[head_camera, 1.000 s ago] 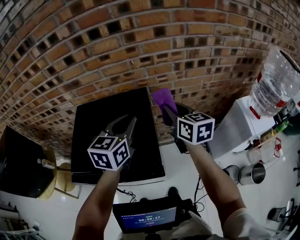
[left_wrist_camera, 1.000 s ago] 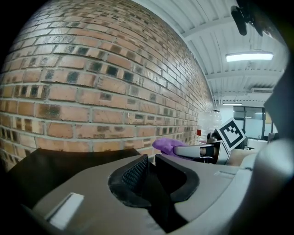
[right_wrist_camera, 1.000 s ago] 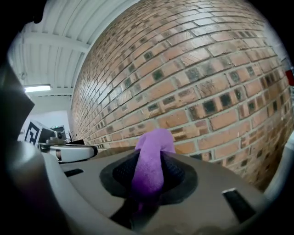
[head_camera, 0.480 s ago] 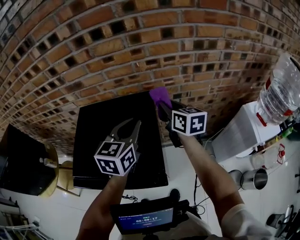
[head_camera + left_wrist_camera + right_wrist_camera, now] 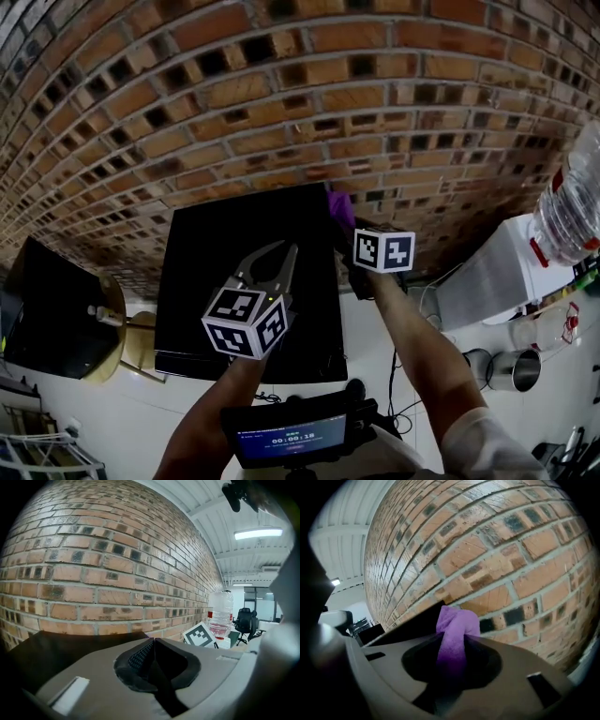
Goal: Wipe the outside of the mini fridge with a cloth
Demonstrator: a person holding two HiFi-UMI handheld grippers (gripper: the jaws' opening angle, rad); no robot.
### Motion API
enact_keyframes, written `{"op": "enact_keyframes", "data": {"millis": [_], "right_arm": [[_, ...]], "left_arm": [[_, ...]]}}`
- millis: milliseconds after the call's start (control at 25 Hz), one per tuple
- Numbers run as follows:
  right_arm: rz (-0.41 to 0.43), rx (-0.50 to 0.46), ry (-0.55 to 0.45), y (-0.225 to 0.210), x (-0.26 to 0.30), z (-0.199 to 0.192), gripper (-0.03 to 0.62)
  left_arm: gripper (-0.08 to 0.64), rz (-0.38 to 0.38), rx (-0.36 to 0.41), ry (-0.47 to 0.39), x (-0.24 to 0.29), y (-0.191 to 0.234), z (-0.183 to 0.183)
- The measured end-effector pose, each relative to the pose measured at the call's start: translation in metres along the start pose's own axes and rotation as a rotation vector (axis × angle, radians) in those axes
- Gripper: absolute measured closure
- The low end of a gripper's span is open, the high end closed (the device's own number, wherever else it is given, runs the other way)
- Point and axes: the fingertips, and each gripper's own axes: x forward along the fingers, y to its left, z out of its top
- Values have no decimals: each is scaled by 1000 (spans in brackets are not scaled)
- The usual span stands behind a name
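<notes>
Mini fridge [image 5: 239, 253], black and boxy, seen from above with its back to a red brick wall [image 5: 281, 94], standing on a pale floor [image 5: 122, 422]. Flat glossy top filling the middle of the head view.

Left gripper [image 5: 287, 249] held over the fridge top, pointing toward the wall. Jaws just drawn together, textured pads [image 5: 140, 654] meeting tip to tip, nothing between them. Black-and-white marker cube [image 5: 246, 323] at its rear, a bare forearm [image 5: 211, 412] behind.

Right gripper [image 5: 343, 232] at the fridge's far right corner, close to the wall. Jaws partway apart and clamped on a purple cloth [image 5: 339, 208]. In the right gripper view, cloth [image 5: 457, 623] bunched into a soft roll and poking up past the jaw tips, brickwork right behind it. Cloth just beside the right edge of the fridge top; hard to tell whether touching it.

To the right, well apart from the fridge: a white water dispenser [image 5: 492, 277] topped by an upturned clear bottle [image 5: 572, 211], and two metal cups [image 5: 502, 366] near its base. Near the bottom edge of the head view, a small screen [image 5: 292, 438] with lit digits.
</notes>
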Motion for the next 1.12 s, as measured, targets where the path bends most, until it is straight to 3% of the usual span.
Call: {"op": "enact_keyframes", "data": {"millis": [360,1120], "right_arm": [[-57,7,162,-41,28,-62,494],[-199,-81,421,-82,42,-145,494]], "left_arm": [[543,1,-3,18,3,0,-2],[549,23,-6,21,6,1,-4]]}}
